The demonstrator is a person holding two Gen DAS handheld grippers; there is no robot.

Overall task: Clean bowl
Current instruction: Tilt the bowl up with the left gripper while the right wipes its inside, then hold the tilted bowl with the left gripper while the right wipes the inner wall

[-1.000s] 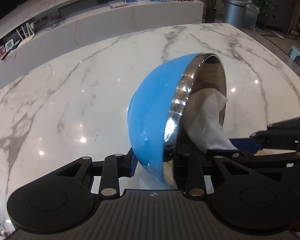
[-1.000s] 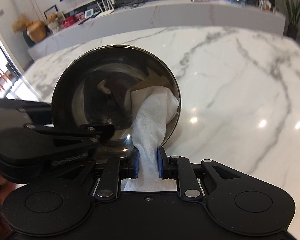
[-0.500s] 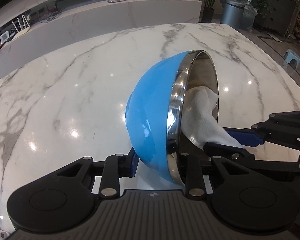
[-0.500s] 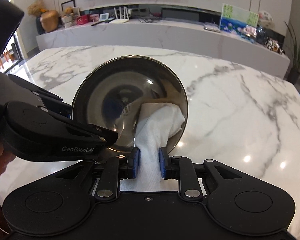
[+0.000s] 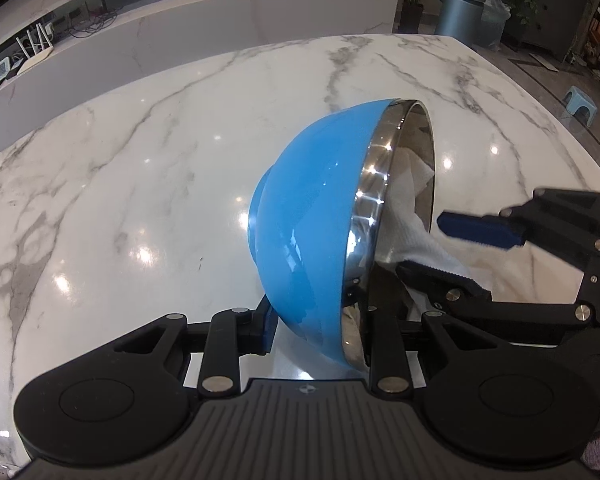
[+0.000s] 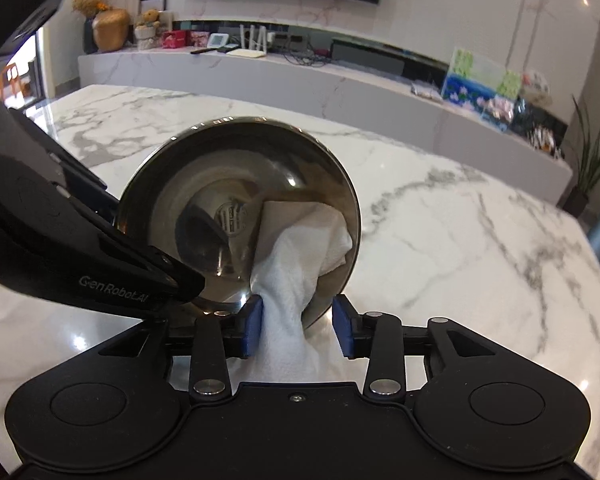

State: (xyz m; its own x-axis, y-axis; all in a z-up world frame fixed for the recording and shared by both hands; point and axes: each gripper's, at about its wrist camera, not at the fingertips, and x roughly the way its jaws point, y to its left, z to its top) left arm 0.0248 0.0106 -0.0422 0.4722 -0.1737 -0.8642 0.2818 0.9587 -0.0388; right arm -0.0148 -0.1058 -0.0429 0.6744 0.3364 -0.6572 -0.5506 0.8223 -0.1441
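A bowl, blue outside [image 5: 312, 216] and shiny steel inside [image 6: 220, 184], is held on its side above the marble table. My left gripper [image 5: 318, 326] is shut on the bowl's rim. A white cloth [image 6: 296, 264] lies against the inner wall, also seen in the left wrist view [image 5: 412, 216]. My right gripper [image 6: 298, 330] has its jaws apart; the cloth hangs loose between the blue pads [image 6: 252, 330]. It shows in the left wrist view [image 5: 456, 252] beside the bowl's mouth.
The white marble table [image 5: 140, 168] spreads under both grippers. A long marble counter [image 6: 300, 80] with small items runs behind it. A grey bin [image 5: 464, 12] and plants stand past the table's far right edge.
My right gripper's jaws have opened, letting go of the cloth they were clamped on. The right gripper has drawn back a little from the bowl. The left gripper still holds the bowl.
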